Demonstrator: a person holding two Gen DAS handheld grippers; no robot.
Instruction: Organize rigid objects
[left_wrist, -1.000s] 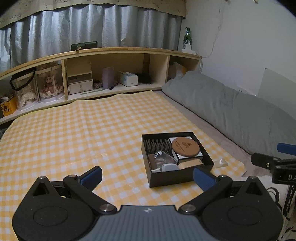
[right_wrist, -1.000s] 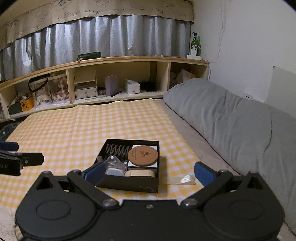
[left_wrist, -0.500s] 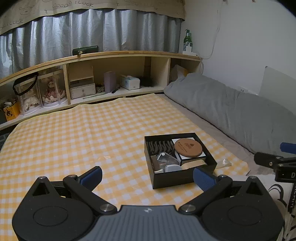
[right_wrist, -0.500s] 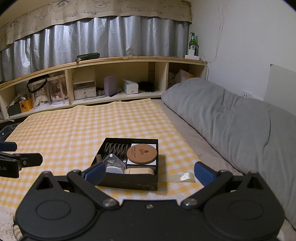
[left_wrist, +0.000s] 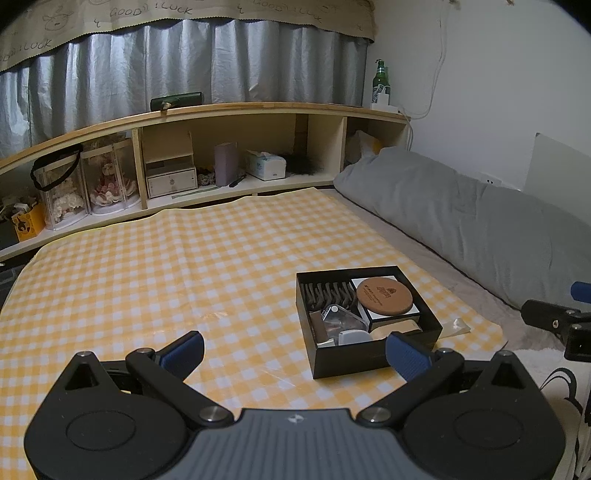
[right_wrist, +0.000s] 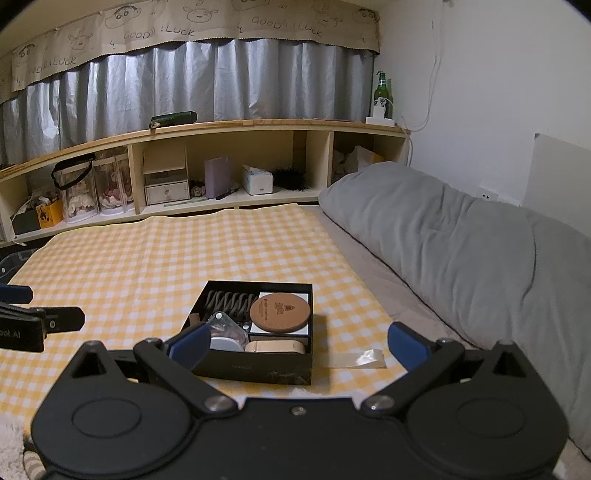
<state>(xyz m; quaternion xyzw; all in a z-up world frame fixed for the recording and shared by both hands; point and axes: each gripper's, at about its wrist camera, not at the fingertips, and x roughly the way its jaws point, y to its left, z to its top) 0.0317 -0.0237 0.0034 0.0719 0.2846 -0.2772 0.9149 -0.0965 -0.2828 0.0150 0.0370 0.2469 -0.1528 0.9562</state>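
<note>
A black open box (left_wrist: 373, 360) (right_wrist: 255, 369) sits on the yellow checked cloth (left_wrist: 166, 280) near its front right corner. It holds a round cork coaster (left_wrist: 384, 296) (right_wrist: 280, 312), dark ribbed items (left_wrist: 327, 293), a clear plastic piece (left_wrist: 341, 317) and a beige block (right_wrist: 275, 346). My left gripper (left_wrist: 295, 354) is open and empty, above the cloth left of the box. My right gripper (right_wrist: 295, 345) is open and empty, hovering in front of the box.
A clear strip of tape (right_wrist: 356, 359) lies on the cloth right of the box. A grey pillow (right_wrist: 461, 251) runs along the right. A wooden shelf (left_wrist: 221, 147) with boxes and figurines stands at the back, a green bottle (right_wrist: 382, 90) on top.
Both grippers have lifted and pulled back a little, so the box sits lower and farther in view. Both stay open and empty. Nothing in the box moved.
</note>
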